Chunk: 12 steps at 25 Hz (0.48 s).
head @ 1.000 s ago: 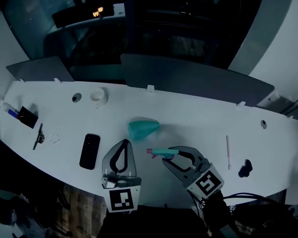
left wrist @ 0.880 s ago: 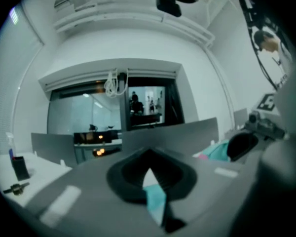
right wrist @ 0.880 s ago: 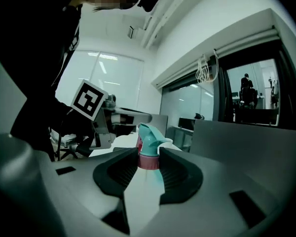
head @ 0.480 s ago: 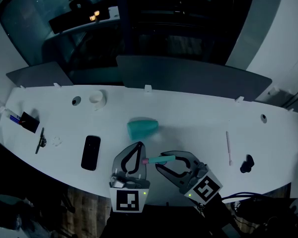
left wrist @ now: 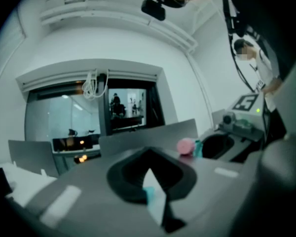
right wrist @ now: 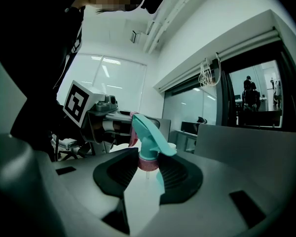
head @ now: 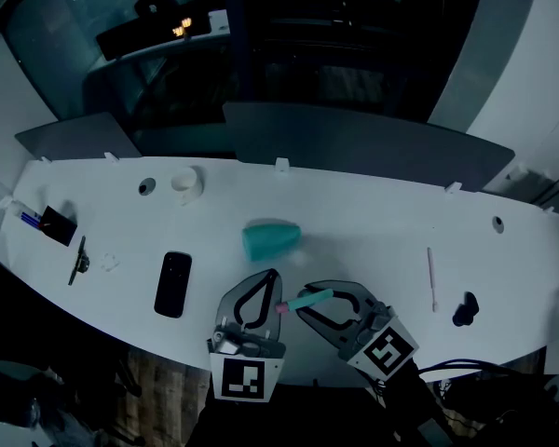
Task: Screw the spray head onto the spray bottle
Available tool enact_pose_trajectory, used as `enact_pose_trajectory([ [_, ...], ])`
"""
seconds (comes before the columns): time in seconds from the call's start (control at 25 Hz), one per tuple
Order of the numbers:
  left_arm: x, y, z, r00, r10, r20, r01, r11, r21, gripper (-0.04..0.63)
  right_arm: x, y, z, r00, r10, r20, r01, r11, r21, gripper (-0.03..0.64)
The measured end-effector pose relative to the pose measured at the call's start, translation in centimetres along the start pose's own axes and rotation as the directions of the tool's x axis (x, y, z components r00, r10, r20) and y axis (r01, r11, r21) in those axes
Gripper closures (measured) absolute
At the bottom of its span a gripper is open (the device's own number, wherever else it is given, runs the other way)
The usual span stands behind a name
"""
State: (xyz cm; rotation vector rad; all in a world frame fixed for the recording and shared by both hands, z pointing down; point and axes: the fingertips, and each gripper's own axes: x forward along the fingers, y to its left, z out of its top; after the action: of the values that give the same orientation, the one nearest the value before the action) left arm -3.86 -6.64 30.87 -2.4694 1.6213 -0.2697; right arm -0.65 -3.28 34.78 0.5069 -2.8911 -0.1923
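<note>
The left tongs have been moving rightward, and their tip is now sitting just beside the spray head. Their jaws are pressing fully together, gripping nothing. Beyond them, the teal spray bottle is lying on its side on the white surface. The right tongs, partly open, are clamping the spray head at its pink collar.
</note>
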Motion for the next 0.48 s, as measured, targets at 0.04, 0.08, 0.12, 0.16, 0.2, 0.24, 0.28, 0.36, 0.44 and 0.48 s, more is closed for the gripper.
enact_pose_trajectory([
  [0.04, 0.0, -0.1, -0.1, 1.000, -0.003, -0.003, 0.003, 1.000, 0.011, 0.592, 0.0, 0.0, -0.1, 1.000, 0.001, -0.002, -0.001, 1.000, 0.000, 0.488],
  [0.08, 0.1, -0.2, -0.1, 1.000, -0.008, -0.003, 0.008, 1.000, 0.017, 0.592, 0.0, 0.0, -0.1, 1.000, 0.004, -0.003, -0.004, 1.000, -0.002, 0.488],
  [0.12, 0.1, -0.3, -0.2, 1.000, -0.014, -0.003, 0.014, 1.000, 0.018, 0.592, 0.0, 0.1, -0.2, 1.000, 0.009, -0.007, -0.009, 1.000, -0.006, 0.488],
  [0.16, 0.1, -0.3, -0.3, 1.000, -0.019, -0.002, 0.019, 1.000, 0.017, 0.592, -0.1, 0.2, -0.4, 1.000, 0.015, -0.017, -0.015, 1.000, -0.013, 0.488],
  [0.2, 0.0, -0.3, -0.3, 1.000, -0.021, -0.002, 0.021, 1.000, 0.018, 0.592, -0.1, 0.3, -0.4, 1.000, 0.020, -0.024, -0.021, 1.000, -0.022, 0.488],
  [0.24, 0.0, -0.2, -0.4, 1.000, -0.014, -0.002, 0.014, 1.000, 0.024, 0.592, -0.2, 0.3, -0.5, 1.000, 0.021, -0.024, -0.021, 0.999, -0.026, 0.488],
  [0.28, -0.1, 0.0, -0.4, 1.000, 0.001, 0.001, -0.001, 0.999, 0.033, 0.592, -0.2, 0.3, -0.4, 1.000, 0.014, -0.018, -0.014, 1.000, -0.024, 0.488],
  [0.36, -0.3, 0.8, -0.4, 0.999, 0.048, 0.003, -0.048, 0.998, 0.030, 0.591, -0.6, -0.3, -0.3, 1.000, -0.014, 0.001, 0.014, 1.000, -0.003, 0.488],
  [0.44, -0.5, 1.9, -1.0, 0.996, 0.090, -0.018, -0.090, 0.996, -0.011, 0.591, -1.0, -1.1, -0.2, 0.999, -0.046, 0.018, 0.046, 0.999, 0.027, 0.488],
  [0.48, -0.5, 2.3, -1.3, 0.995, 0.100, -0.029, -0.101, 0.995, -0.018, 0.592, -1.3, -1.5, -0.3, 0.998, -0.060, 0.018, 0.060, 0.997, 0.040, 0.488],
])
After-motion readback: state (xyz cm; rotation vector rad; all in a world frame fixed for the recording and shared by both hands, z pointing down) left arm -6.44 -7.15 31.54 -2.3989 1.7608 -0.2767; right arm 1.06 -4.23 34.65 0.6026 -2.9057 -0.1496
